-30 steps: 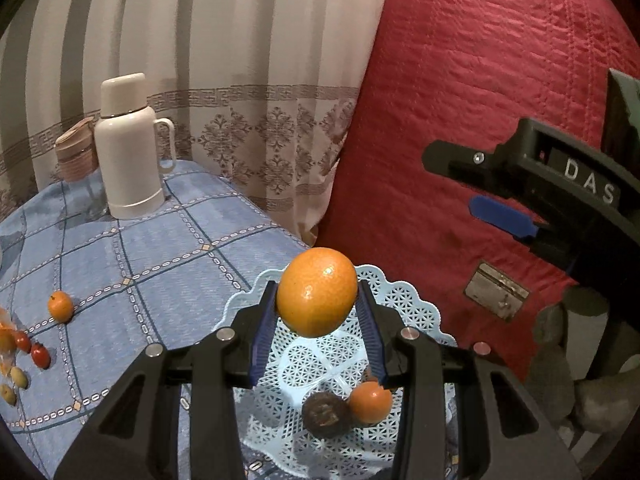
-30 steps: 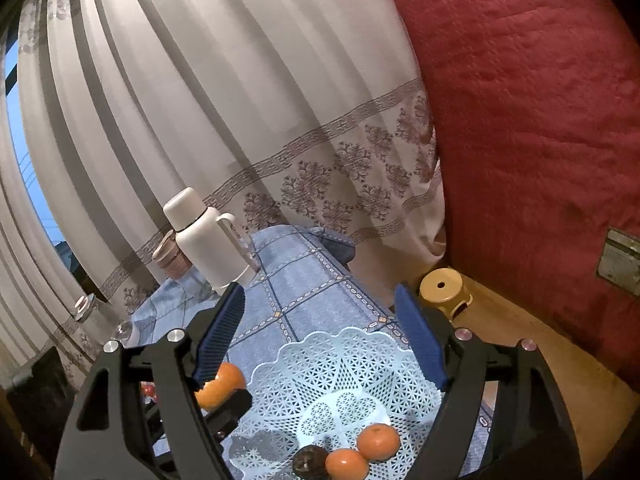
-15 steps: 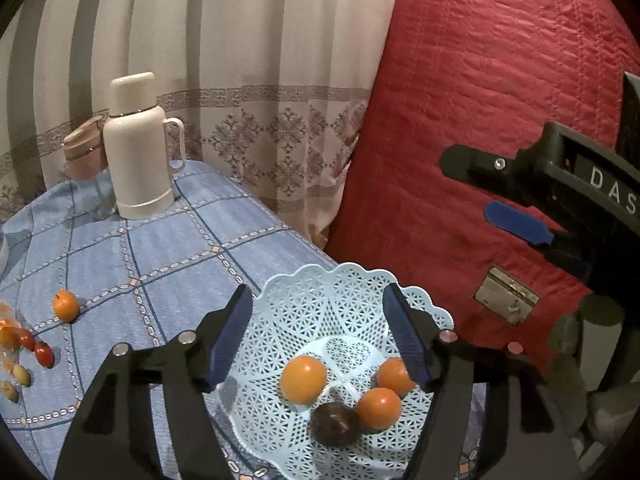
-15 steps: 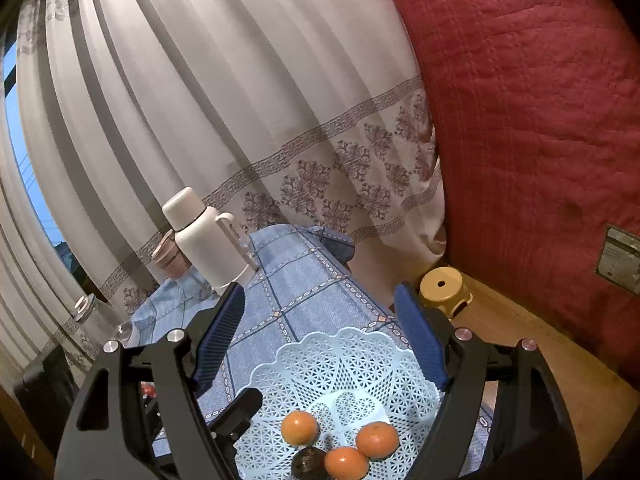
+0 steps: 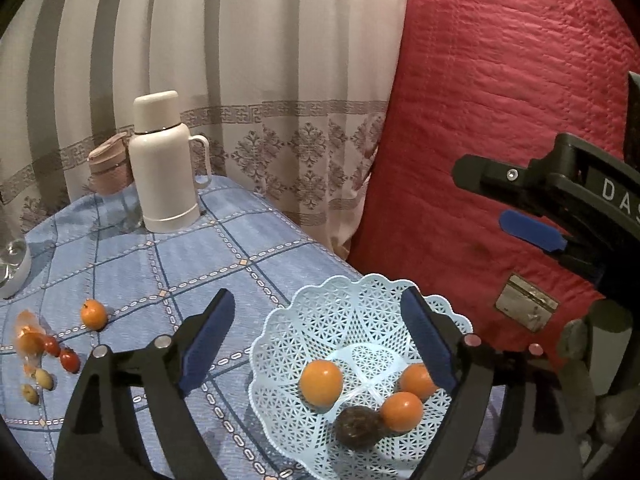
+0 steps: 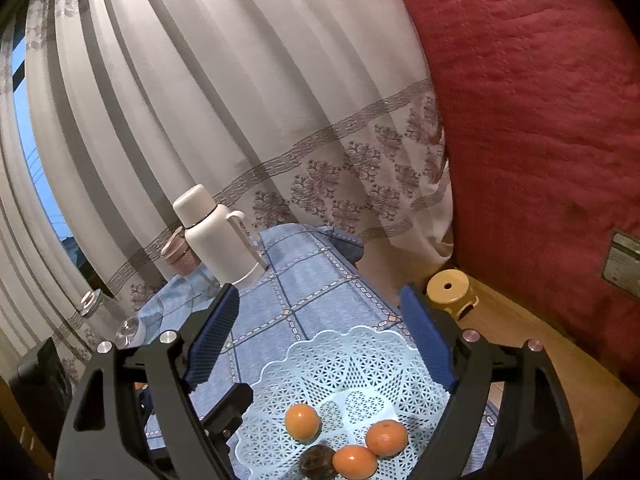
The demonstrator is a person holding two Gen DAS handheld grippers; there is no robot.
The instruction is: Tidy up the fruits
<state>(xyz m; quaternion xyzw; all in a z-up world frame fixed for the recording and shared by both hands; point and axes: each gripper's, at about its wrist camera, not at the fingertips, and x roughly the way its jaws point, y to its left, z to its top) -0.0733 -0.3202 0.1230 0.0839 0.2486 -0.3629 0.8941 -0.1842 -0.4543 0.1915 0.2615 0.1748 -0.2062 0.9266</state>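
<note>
My left gripper [image 5: 316, 344] hangs over the basket [image 5: 360, 296], jaws just opened wide, nothing between them. Three oranges and one dark fruit lie inside. The next orange [image 5: 93, 313] sits loose on the tablecloth [image 5: 160, 264], far left of the basket, nearest my left hand. My right gripper [image 6: 320, 344] is spread, empty.

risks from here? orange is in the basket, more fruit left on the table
1. The light blue basket sits close to the table edge beside the red quilt; a nudge from either open gripper could push it off.
2. The left gripper, jaws just opened and empty, hangs over the basket; dropping lower risks clipping the oranges or the dark fruit.
3. The loose orange and small red fruits are round and may roll when grasped.
</note>
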